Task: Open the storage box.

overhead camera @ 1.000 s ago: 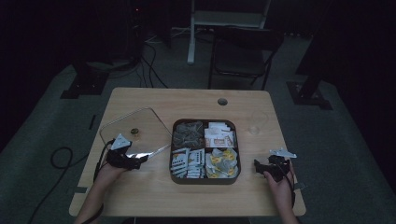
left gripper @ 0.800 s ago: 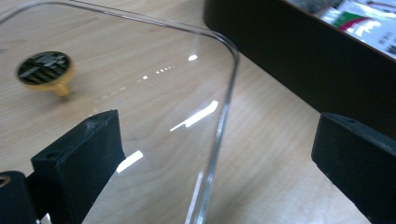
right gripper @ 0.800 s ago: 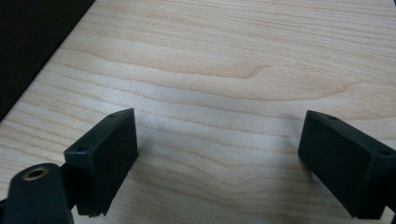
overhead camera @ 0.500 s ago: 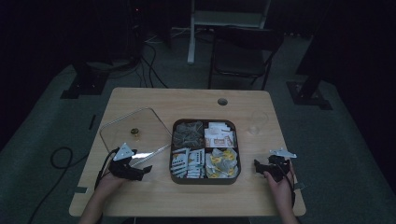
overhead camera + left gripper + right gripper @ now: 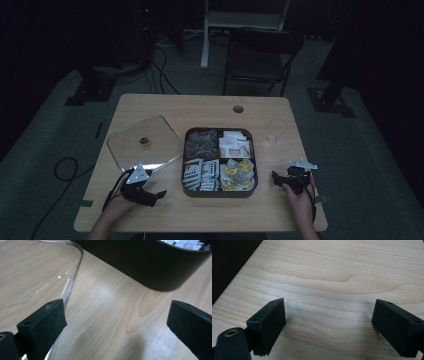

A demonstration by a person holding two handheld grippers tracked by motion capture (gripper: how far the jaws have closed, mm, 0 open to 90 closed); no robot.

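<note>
A light wooden table (image 5: 200, 107) fills the middle of the high view, its top pale with a visible grain and a small round hole (image 5: 238, 108) near its far edge, right of centre. At the centre of the frame a dark square tray (image 5: 219, 194) with four compartments sits flat on the wood, holding packets. To the left of the tray, just beside it, a clear square lid (image 5: 125, 150) with a small knob lies flat on the tabletop, turned at a slight angle. A faint clear glass (image 5: 275, 131) stands to the right of the tray, toward the table's right edge.
</note>
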